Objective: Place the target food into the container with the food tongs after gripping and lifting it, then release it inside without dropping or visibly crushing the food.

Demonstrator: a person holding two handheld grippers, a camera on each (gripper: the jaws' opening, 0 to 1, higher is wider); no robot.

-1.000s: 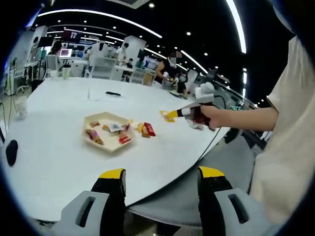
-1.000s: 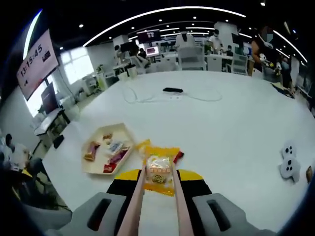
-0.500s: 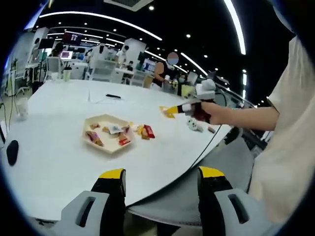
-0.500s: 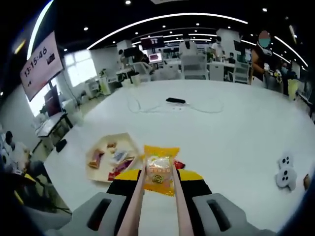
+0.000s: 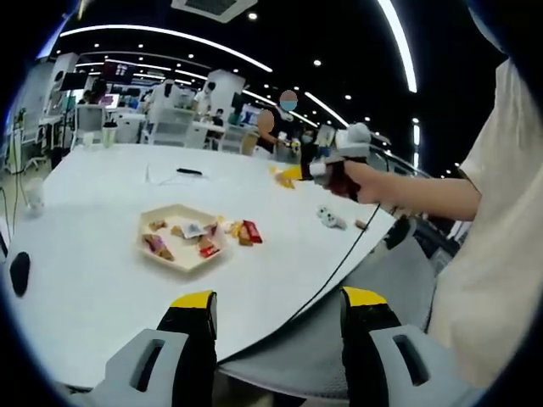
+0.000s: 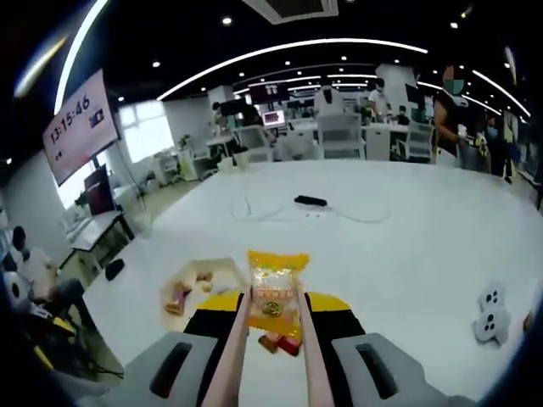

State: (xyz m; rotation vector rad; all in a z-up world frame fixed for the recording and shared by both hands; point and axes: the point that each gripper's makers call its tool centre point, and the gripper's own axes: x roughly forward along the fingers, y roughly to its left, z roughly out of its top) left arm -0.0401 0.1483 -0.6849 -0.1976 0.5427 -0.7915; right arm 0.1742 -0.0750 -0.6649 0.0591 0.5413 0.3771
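In the right gripper view, my right gripper [image 6: 273, 303] is shut on the pink food tongs [image 6: 234, 343], which pinch an upright yellow snack packet [image 6: 273, 287]. The packet hangs in the air above the white table. The beige tray [image 6: 188, 284] with several wrapped snacks lies below and to the left, and loose snacks [image 6: 280, 342] lie under the packet. In the left gripper view, the tray [image 5: 174, 253] sits mid-table beside loose snacks [image 5: 243, 231]. A person's hand holds the right gripper [image 5: 338, 164] high on the right with the packet [image 5: 286, 175]. My left gripper [image 5: 280, 298] is open and holds nothing.
A black device with a white cable [image 6: 310, 202] lies farther back on the table. A small white gadget [image 6: 489, 312] rests at the right, also the gadget [image 5: 331, 218]. A black object [image 5: 19, 273] sits at the left edge. The table's near edge [image 5: 280, 326] curves past my left jaws.
The right gripper has risen with the tongs and packet, now well above the table. The tray and loose snacks look farther below. The left gripper stays open.
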